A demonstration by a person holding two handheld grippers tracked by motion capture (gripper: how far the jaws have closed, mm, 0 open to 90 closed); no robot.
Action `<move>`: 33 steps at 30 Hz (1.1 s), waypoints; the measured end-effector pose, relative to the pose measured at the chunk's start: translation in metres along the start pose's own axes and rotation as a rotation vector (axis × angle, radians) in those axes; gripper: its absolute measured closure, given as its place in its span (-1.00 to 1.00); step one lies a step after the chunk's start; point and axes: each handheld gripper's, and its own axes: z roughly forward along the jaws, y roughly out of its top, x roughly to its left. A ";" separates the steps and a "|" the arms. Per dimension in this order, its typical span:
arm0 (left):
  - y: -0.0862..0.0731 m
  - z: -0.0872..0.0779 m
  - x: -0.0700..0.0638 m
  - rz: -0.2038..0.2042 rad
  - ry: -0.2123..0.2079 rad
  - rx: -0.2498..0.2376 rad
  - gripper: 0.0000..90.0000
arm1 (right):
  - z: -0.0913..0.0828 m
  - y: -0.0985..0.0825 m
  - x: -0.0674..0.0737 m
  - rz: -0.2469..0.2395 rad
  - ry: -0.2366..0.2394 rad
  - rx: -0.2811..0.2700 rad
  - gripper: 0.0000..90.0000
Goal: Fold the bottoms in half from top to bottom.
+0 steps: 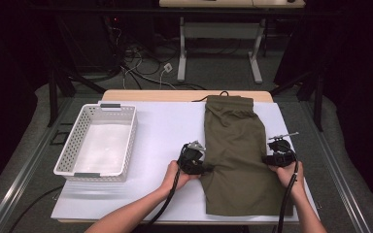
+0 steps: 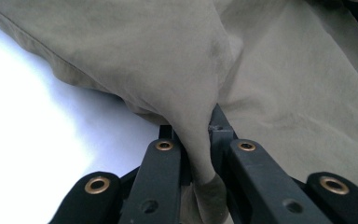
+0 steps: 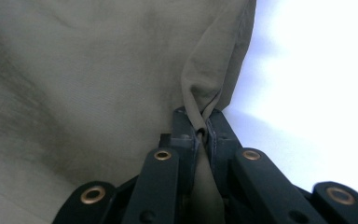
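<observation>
The olive-green fabric shorts lie flat on the white worktop, right of the white perforated plastic basket. The left hand-held gripper pinches the shorts' left edge, the right hand-held gripper their right edge.

White perforated basket, left tabletop

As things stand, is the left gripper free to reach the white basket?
Probably not yet: the left gripper is shut on the shorts' left edge. The bare table toward the basket leaves the way open.
</observation>
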 end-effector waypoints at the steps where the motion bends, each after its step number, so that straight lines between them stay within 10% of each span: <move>1: -0.002 0.000 0.001 -0.007 -0.001 0.001 0.91 | 0.000 0.000 0.000 0.000 0.000 0.000 0.87; 5: -0.006 0.000 0.003 -0.031 -0.005 0.002 0.80 | -0.002 0.002 0.003 -0.021 0.003 0.022 0.56; 6: -0.006 0.001 0.003 -0.037 -0.003 0.003 0.38 | -0.006 0.006 -0.001 -0.042 -0.029 0.003 0.31; 9: -0.007 0.005 0.001 -0.051 -0.016 0.011 -0.03 | -0.005 0.016 -0.010 -0.054 0.005 -0.029 -0.07; 13: -0.008 0.010 -0.008 -0.033 0.005 0.009 0.03 | 0.005 0.024 -0.013 -0.061 0.016 -0.026 -0.26; 19: -0.009 0.012 -0.010 0.033 0.040 0.022 0.78 | 0.020 0.028 -0.015 -0.073 0.041 0.003 0.12; 26: -0.011 0.007 -0.005 0.030 0.001 0.016 0.91 | 0.018 0.023 -0.008 -0.078 0.064 -0.036 0.85; 33: -0.017 -0.002 -0.001 0.001 -0.035 -0.001 0.91 | 0.017 0.023 -0.003 -0.047 0.066 -0.027 0.92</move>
